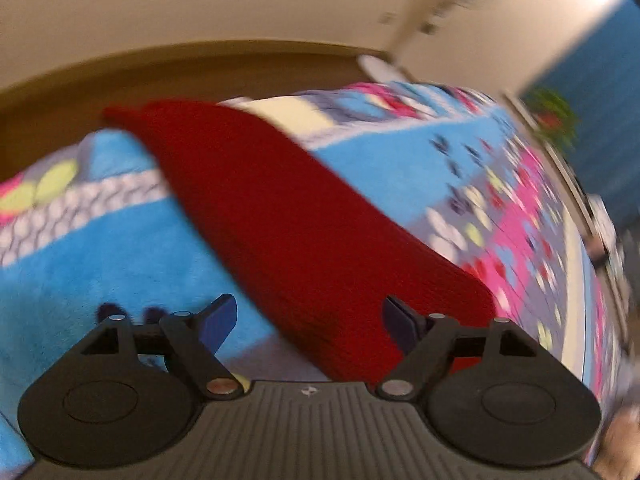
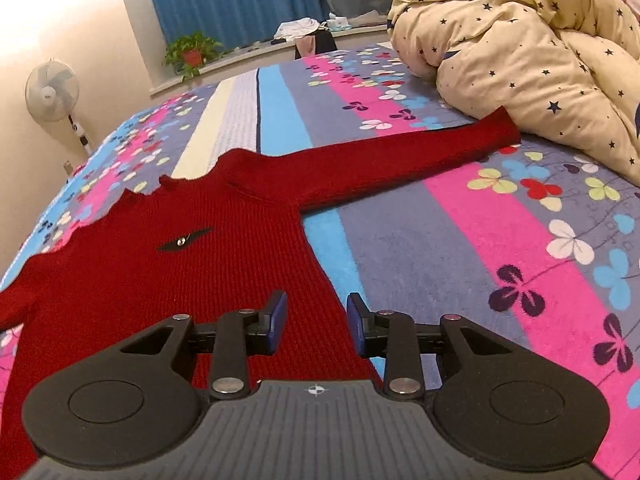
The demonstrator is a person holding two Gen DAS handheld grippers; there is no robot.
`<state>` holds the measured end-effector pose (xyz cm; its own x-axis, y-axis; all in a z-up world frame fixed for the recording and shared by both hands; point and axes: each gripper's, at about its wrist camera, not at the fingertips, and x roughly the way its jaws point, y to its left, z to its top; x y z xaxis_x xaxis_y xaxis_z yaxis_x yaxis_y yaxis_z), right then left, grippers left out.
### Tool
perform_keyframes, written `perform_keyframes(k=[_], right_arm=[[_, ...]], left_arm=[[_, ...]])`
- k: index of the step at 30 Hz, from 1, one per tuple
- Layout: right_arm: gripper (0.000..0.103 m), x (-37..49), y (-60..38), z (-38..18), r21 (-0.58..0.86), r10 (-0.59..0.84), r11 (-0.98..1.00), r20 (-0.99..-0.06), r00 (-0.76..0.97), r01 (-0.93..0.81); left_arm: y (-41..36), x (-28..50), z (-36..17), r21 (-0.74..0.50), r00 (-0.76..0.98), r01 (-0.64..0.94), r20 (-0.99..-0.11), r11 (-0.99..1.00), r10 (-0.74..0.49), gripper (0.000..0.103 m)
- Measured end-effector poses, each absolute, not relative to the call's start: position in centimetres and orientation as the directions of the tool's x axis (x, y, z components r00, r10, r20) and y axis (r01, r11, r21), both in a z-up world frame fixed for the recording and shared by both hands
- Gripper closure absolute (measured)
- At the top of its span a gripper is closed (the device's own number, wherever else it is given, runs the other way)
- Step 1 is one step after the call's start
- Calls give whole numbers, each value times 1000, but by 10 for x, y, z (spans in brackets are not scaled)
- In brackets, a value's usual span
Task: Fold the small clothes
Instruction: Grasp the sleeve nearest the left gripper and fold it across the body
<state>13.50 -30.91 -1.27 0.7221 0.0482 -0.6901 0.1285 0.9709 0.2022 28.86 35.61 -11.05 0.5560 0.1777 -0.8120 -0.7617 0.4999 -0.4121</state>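
- Left wrist view: your left tool (image 1: 308, 322) is spread wide and pinching nothing. One sleeve of the red sweater (image 1: 288, 216) lies on the bed (image 1: 400, 160) just past its tips. The picture is blurry, so if you close now you may miss the sleeve or pinch the bed cover too.
- Right wrist view: your right tool (image 2: 317, 322) is partly spread, empty, over the side edge of the red sweater (image 2: 140, 248), which lies flat. The far sleeve reaches the yellow quilt (image 2: 540, 40). Pull it carelessly and it may snag there.
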Motion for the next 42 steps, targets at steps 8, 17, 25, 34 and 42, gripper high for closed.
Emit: perform_keyframes(k=[8,17,25,34,42], right_arm=[[68,141,-302,-20,183,49,976,-713,699,118],[68,146,-302,-23,180,54,977,-721,690,111],[69,148,-299,-26,178,69,980,-727,683,90],[68,152,-298,-28,166,69,983,-733,677,80],[69,154,-295,-30,150,56,985,-734,677,81]], left_arm=[[374,286,-120,-459,591,-772,-773,441,230,46],[334,302,-72,-378,694,-669,-626,640,355,87],[362,299,-115,-432,580,-778,-773,457,257,63],[327,308,-79,-346,638,-728,-659,592,398,88],[128,321,-14,-182,913,-59,-408,982,-21,84]])
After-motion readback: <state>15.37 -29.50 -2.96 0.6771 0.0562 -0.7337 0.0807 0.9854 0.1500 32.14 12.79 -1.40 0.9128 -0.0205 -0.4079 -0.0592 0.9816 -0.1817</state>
